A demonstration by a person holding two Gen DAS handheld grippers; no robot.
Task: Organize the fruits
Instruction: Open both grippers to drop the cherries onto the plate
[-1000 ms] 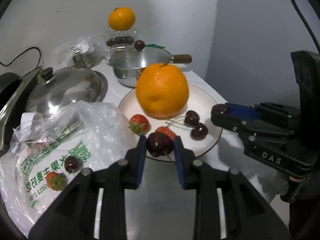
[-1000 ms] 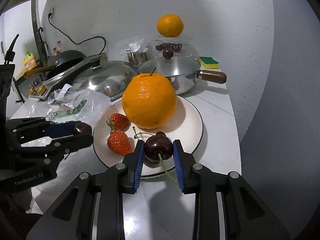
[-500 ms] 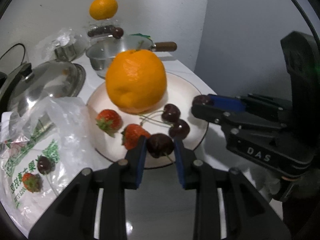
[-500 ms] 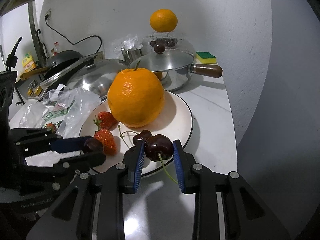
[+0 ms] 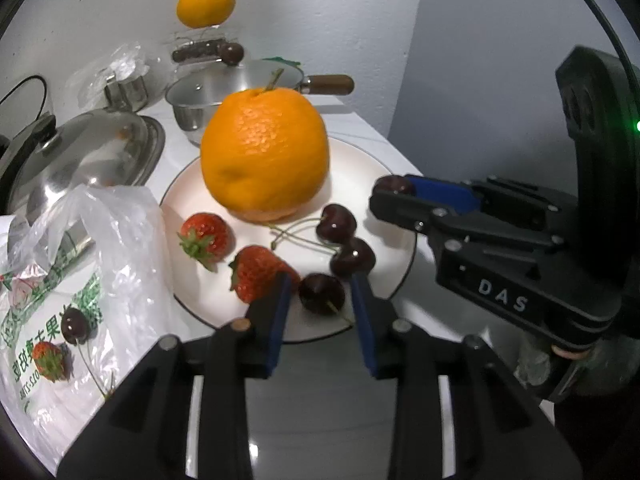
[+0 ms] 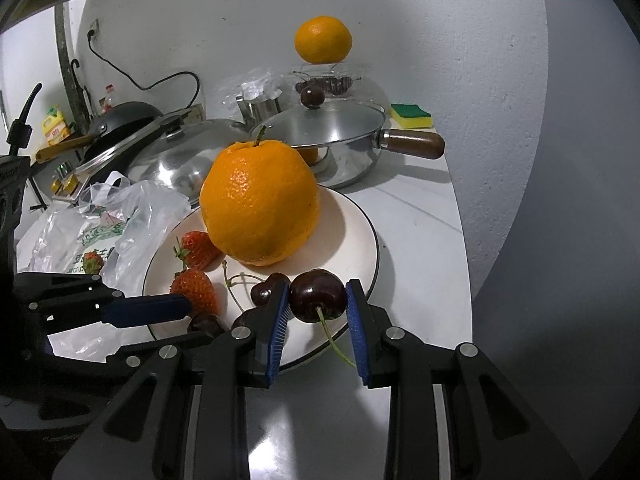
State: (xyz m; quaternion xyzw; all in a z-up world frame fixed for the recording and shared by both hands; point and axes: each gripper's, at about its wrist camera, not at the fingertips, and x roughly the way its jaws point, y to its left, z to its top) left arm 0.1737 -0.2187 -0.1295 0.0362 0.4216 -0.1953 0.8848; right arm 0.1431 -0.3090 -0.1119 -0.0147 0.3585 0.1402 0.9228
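Observation:
A white plate (image 5: 372, 168) holds a large orange (image 5: 264, 152), two strawberries (image 5: 206, 236) and several dark cherries. My left gripper (image 5: 320, 294) is open over the plate's near rim, and a cherry (image 5: 322, 293) lies on the plate between its fingers. My right gripper (image 6: 318, 296) is shut on another cherry (image 6: 318, 294) with its stem hanging down, just above the plate's (image 6: 352, 236) near edge. The right gripper also shows in the left wrist view (image 5: 394, 190).
A plastic bag (image 5: 60, 280) with a cherry and a strawberry on it lies left of the plate. Behind stand a steel pan lid (image 5: 80, 148), a lidded saucepan (image 6: 332, 132) with a wooden handle, a second orange (image 6: 323, 39) on a clear box, and a sponge (image 6: 411, 115).
My left gripper has opened and let its cherry down onto the plate. My right gripper has moved in over the plate's edge, still holding its cherry.

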